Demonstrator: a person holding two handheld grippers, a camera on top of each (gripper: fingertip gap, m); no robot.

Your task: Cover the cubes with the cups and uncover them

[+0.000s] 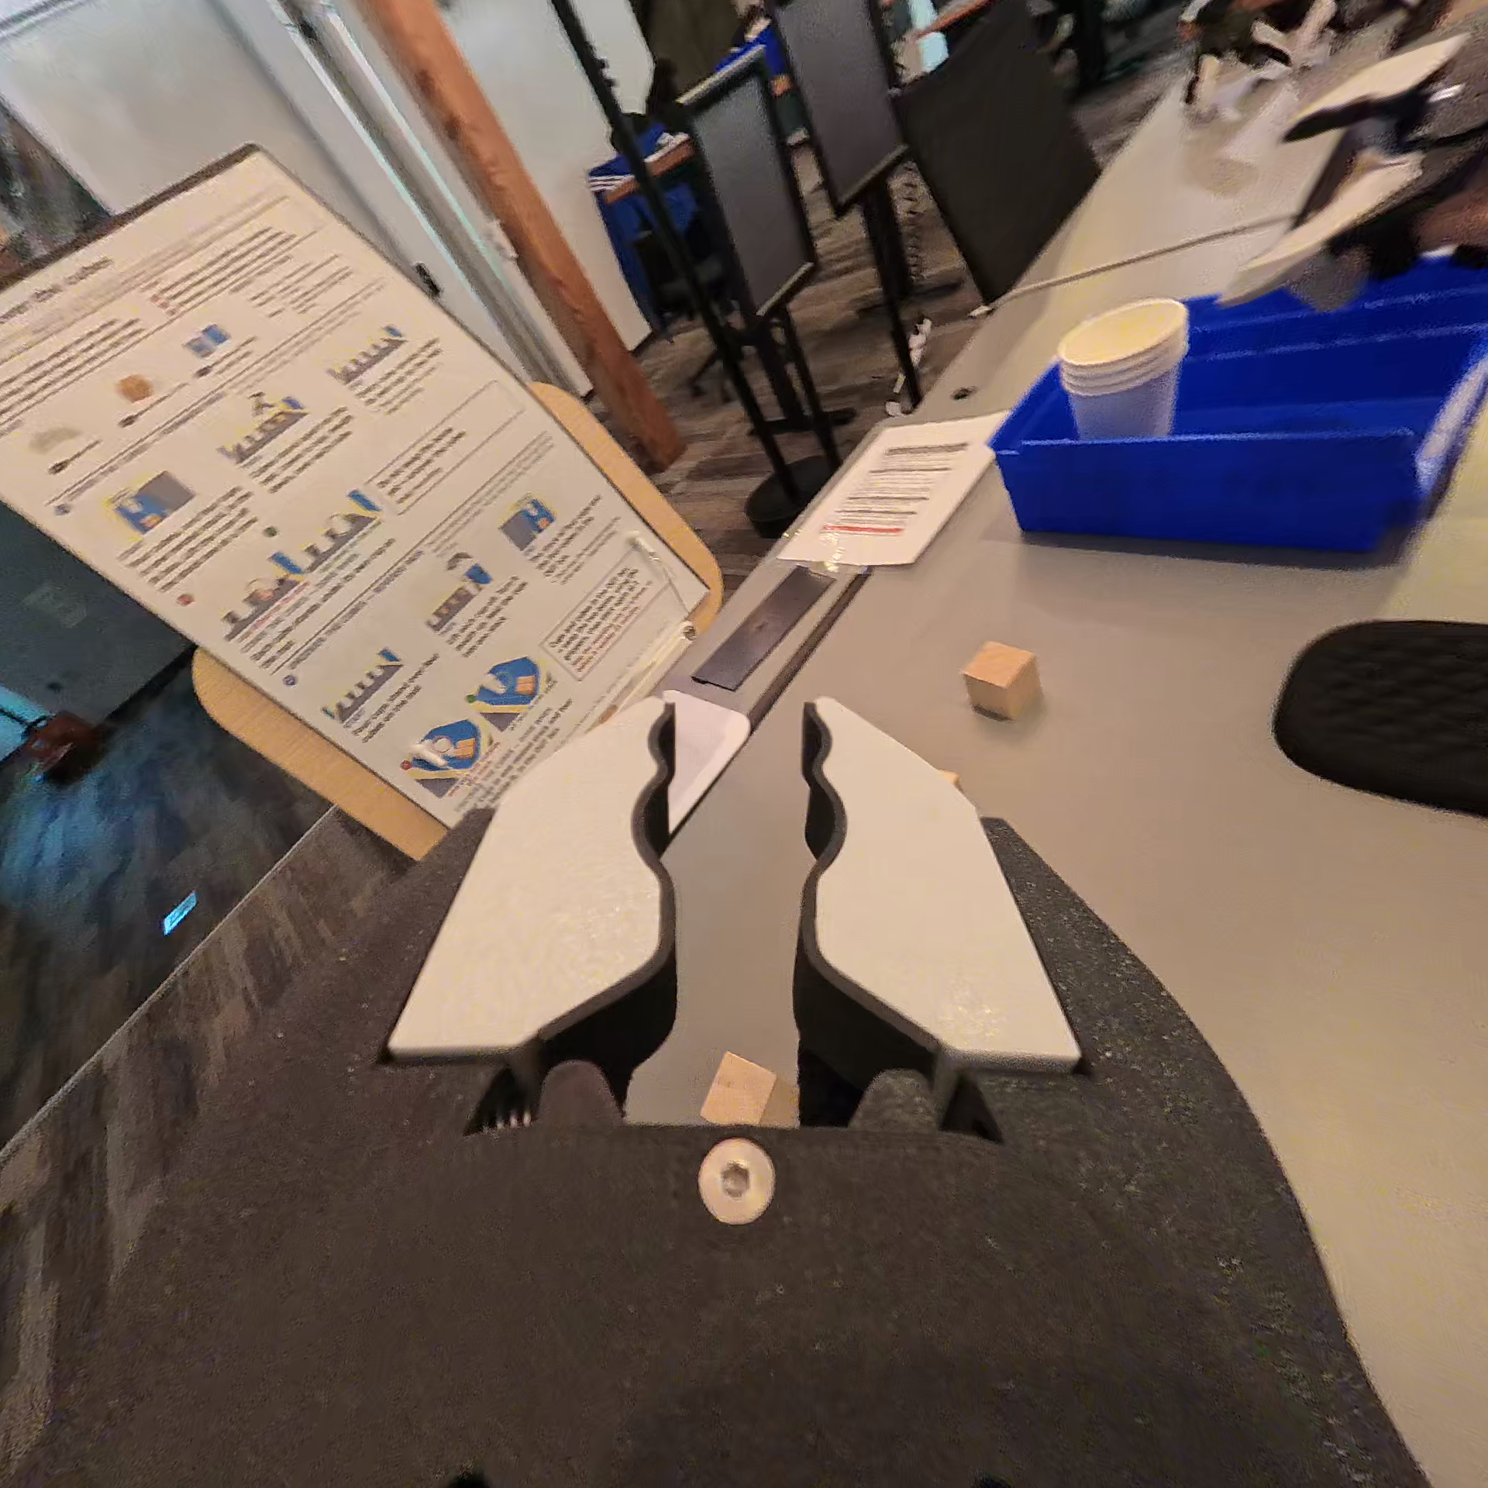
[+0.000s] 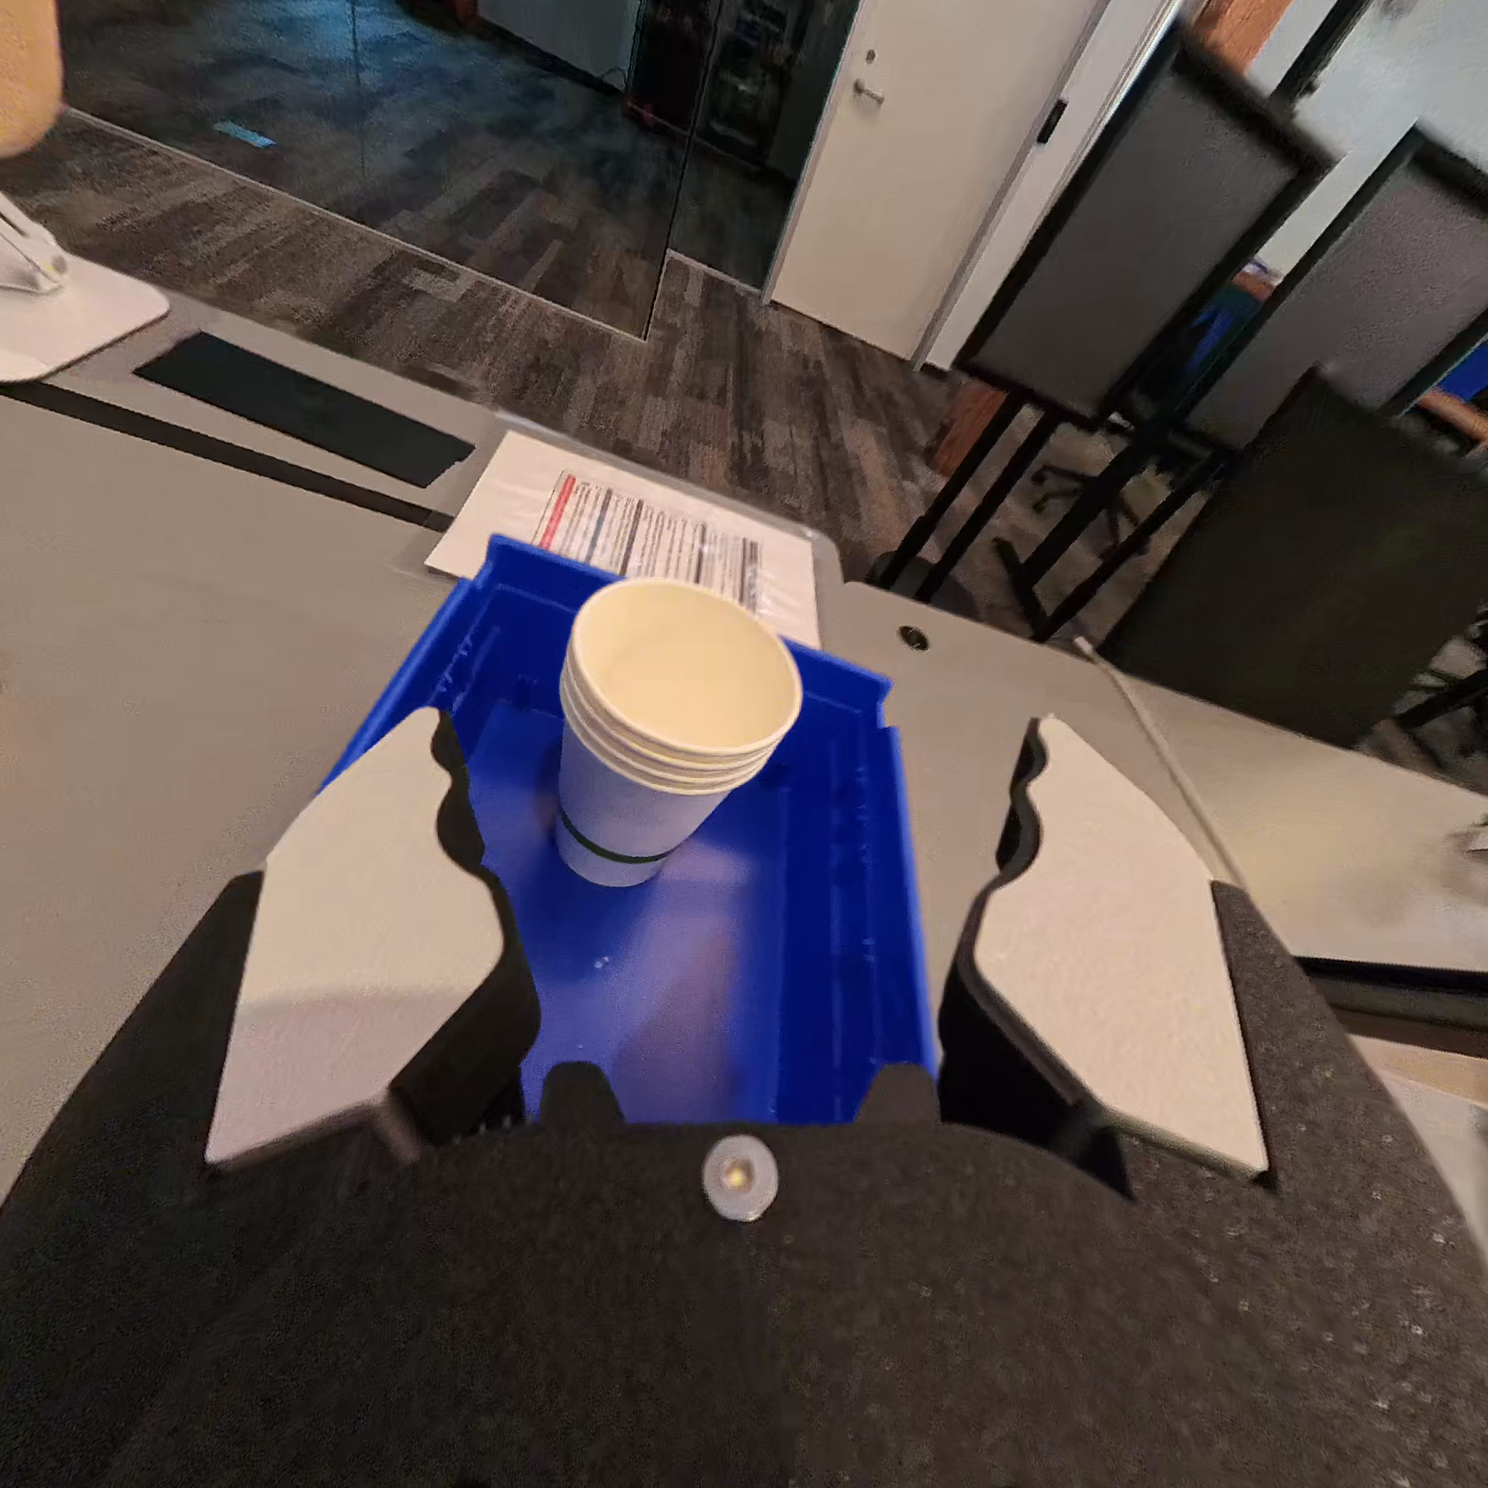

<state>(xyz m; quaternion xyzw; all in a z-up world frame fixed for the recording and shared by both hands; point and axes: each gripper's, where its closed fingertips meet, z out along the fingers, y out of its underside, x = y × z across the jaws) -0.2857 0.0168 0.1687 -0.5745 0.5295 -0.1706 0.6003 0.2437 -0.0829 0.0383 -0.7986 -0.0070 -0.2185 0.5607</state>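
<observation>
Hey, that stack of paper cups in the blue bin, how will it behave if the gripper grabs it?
The stack of paper cups looks light and thin-walled, so a hard squeeze would probably dent it. It stands tall on a narrow base in the blue bin, so a sideways nudge may tip it. Several nested rims suggest one cup may lift alone.

Both views are evenly lit by soft indoor light, with only faint shadows on the grey table [image 1: 1127,926]. Wide-angle distortion bends straight lines toward the frame edges. Motion blur smears the upper right of the left wrist view and the poster board [image 1: 322,499] at left. Background furniture is out of focus.
</observation>
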